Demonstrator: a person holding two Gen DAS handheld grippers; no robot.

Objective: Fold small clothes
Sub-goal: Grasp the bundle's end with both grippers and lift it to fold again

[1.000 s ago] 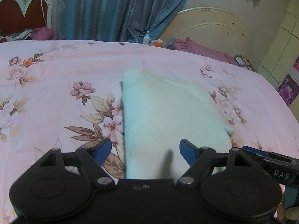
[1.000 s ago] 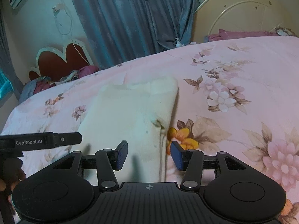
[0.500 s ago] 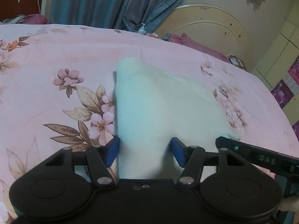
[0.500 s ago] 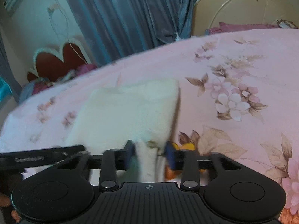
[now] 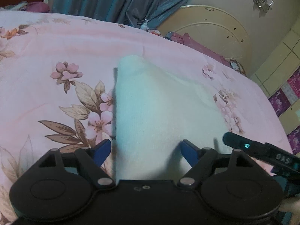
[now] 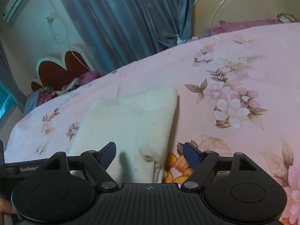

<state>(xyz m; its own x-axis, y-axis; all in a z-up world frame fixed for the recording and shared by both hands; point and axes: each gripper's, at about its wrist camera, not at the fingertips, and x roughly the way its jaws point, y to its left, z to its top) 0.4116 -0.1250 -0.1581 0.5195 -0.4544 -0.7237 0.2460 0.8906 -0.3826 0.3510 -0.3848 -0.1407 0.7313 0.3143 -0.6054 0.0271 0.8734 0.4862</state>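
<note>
A small white fleecy garment lies folded flat on the pink floral bedspread. My left gripper is open, its blue fingertips straddling the garment's near left corner. My right gripper is open over the garment's near right corner, where a small bunched lump of fabric sits between the fingers. The garment shows in the right wrist view as a cream rectangle. The other gripper's black arm shows at the right of the left wrist view.
Blue curtains and a cream headboard stand behind the bed. A red heart-shaped headboard with piled clothes is at the far left. A pink pillow lies by the cream headboard.
Both grippers narrowed around the garment's near corners half a second ago and have now opened wide. The garment lies on the bed, with a small pinched lump at the right corner.
</note>
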